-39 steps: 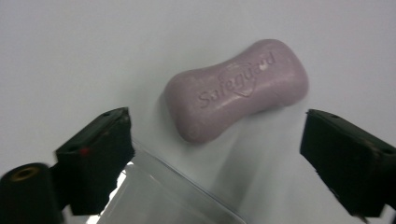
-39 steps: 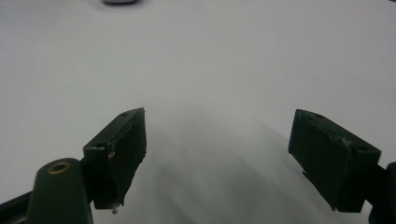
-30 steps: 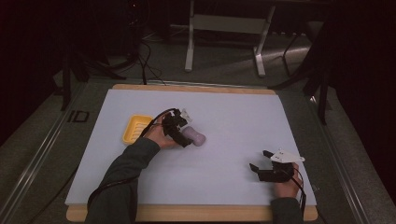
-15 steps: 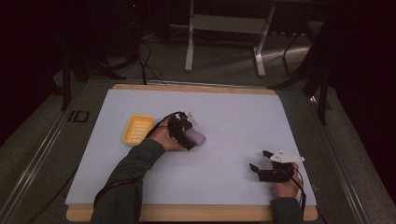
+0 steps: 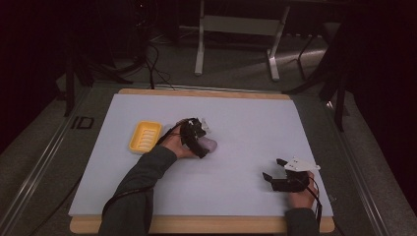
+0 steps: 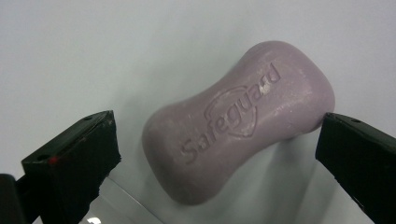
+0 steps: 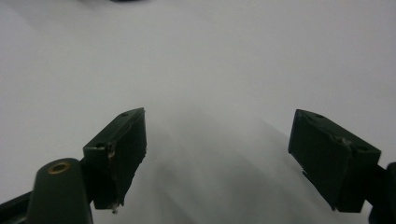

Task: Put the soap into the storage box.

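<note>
The yellow soap dish [image 5: 145, 136] lies empty at nine o'clock from the purple soap bar [image 6: 238, 119]. The left claw [image 5: 199, 142] is spread around the bar; the right claw [image 5: 275, 169] is spread over the bare surface [image 5: 255, 123].

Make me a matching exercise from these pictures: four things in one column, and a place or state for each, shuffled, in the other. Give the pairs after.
Things:
1. bar of soap
2. soap dish
3. left gripper
4. right gripper

Places or states:
A. yellow, with nothing in it, left of the person's left hand
B. jaws open over bare white table, near the right front corner
C. purple, lying flat on the table
D. jaws open on either side of the soap

Pairs: 1-C, 2-A, 3-D, 4-B
</note>
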Demonstrator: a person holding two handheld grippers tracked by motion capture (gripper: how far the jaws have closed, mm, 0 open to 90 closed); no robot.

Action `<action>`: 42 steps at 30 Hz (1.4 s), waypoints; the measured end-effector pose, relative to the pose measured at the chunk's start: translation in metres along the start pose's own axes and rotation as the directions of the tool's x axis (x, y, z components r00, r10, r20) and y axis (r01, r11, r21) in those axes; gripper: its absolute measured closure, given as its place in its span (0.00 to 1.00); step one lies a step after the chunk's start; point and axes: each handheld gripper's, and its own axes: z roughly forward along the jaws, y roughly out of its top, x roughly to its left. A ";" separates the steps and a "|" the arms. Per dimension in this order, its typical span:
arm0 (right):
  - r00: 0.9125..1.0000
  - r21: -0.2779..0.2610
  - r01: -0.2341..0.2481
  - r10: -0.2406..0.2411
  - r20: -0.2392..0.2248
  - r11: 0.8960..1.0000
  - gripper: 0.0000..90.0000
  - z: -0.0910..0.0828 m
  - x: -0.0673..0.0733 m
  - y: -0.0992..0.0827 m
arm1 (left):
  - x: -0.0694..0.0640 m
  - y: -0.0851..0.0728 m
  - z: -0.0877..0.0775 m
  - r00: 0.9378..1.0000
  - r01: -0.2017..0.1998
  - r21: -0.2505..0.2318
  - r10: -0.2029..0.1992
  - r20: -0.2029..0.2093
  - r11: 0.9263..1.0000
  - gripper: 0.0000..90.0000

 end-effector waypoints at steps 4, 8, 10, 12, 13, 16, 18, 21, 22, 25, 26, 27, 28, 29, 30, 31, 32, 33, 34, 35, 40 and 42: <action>1.000 0.001 0.001 -0.001 0.000 1.000 0.21 0.000 0.000 0.000 | 0.001 0.004 0.002 1.000 0.005 0.005 -0.005 -0.008 1.000 0.00; 1.000 0.003 0.002 -0.002 0.000 1.000 0.21 0.000 0.000 0.000 | 0.004 0.007 0.004 1.000 0.022 0.002 -0.022 -0.010 1.000 0.01; 1.000 0.004 0.001 -0.001 -0.001 1.000 0.21 0.000 0.000 0.000 | 0.008 0.009 0.005 0.999 0.045 -0.005 -0.045 -0.011 0.999 0.03; 1.000 0.005 0.001 -0.001 -0.001 1.000 0.21 0.000 0.000 0.000 | 0.011 0.011 0.005 0.998 0.062 -0.010 -0.062 -0.025 0.998 0.06; 1.000 0.005 0.002 -0.002 -0.001 1.000 0.21 0.000 0.000 0.000 | 0.012 0.011 0.005 0.997 0.074 -0.018 -0.074 -0.028 0.997 0.08; 1.000 0.006 0.002 -0.002 -0.002 1.000 0.21 0.000 0.000 0.000 | 0.015 0.013 0.005 0.995 0.097 -0.027 -0.096 0.036 0.995 0.20; 1.000 0.006 0.002 -0.002 -0.002 1.000 0.21 0.000 0.000 0.000 | 0.016 0.012 0.006 0.992 0.095 -0.029 -0.093 0.082 0.995 0.24; 1.000 0.008 0.003 -0.003 -0.002 1.000 0.21 0.001 0.000 0.000 | 0.015 0.012 0.010 0.990 0.088 -0.010 -0.087 0.116 0.996 0.24; 1.000 0.010 0.003 -0.003 -0.001 1.000 0.21 0.001 0.001 0.000 | 0.015 0.012 0.011 0.990 0.086 0.004 -0.086 0.113 0.996 0.24; 1.000 0.010 0.005 -0.005 -0.001 1.000 0.21 0.001 0.001 0.000 | 0.015 0.012 0.014 0.988 0.085 0.022 -0.088 0.126 0.996 0.26; 1.000 0.009 0.006 -0.006 -0.001 1.000 0.21 0.001 0.001 0.000 | 0.015 0.011 0.016 0.988 0.075 0.034 -0.079 0.129 0.997 0.26; 1.000 0.010 0.007 -0.007 -0.001 1.000 0.21 0.001 0.001 0.000 | 0.016 0.011 0.017 0.988 0.071 0.040 -0.075 0.135 0.997 0.30; 1.000 0.010 0.007 -0.007 -0.002 1.000 0.21 0.001 0.001 0.000 | 0.016 0.011 0.017 0.988 0.072 0.044 -0.077 0.136 0.996 0.31; 1.000 0.012 0.007 -0.007 -0.002 1.000 0.21 0.001 0.001 0.000 | 0.016 0.012 0.017 0.988 0.072 0.046 -0.078 0.132 0.996 0.32; 1.000 0.012 0.009 -0.009 -0.002 1.000 0.21 0.001 0.001 0.000 | 0.017 0.012 0.017 0.988 0.072 0.052 -0.079 0.132 0.996 0.35; 1.000 0.013 0.009 -0.009 -0.002 1.000 0.21 0.001 0.001 0.000 | 0.017 0.013 0.017 0.987 0.076 0.055 -0.083 0.135 0.996 0.38; 1.000 0.013 0.009 -0.009 -0.002 1.000 0.21 0.001 0.001 0.000 | 0.018 0.013 0.016 0.986 0.078 0.061 -0.086 0.143 0.995 0.39; 1.000 0.015 0.009 -0.009 -0.002 1.000 0.21 0.001 0.001 0.000 | 0.018 0.014 0.017 0.986 0.077 0.066 -0.085 0.142 0.995 0.39; 1.000 0.015 0.009 -0.009 -0.003 1.000 0.21 0.001 0.001 0.001 | 0.018 0.014 0.017 0.987 0.073 0.073 -0.082 0.140 0.995 0.40; 1.000 0.015 0.009 -0.009 -0.002 1.000 0.21 0.001 0.001 0.001 | 0.018 0.015 0.017 0.986 0.074 0.077 -0.085 0.142 0.994 0.41; 1.000 0.017 0.009 -0.009 -0.003 1.000 0.21 0.002 0.001 0.001 | 0.020 0.016 0.016 0.984 0.079 0.100 -0.094 0.152 0.992 0.48; 1.000 0.018 0.008 -0.008 -0.003 1.000 0.21 0.002 0.001 0.001 | 0.021 0.016 0.015 0.982 0.088 0.107 -0.104 0.155 0.990 0.49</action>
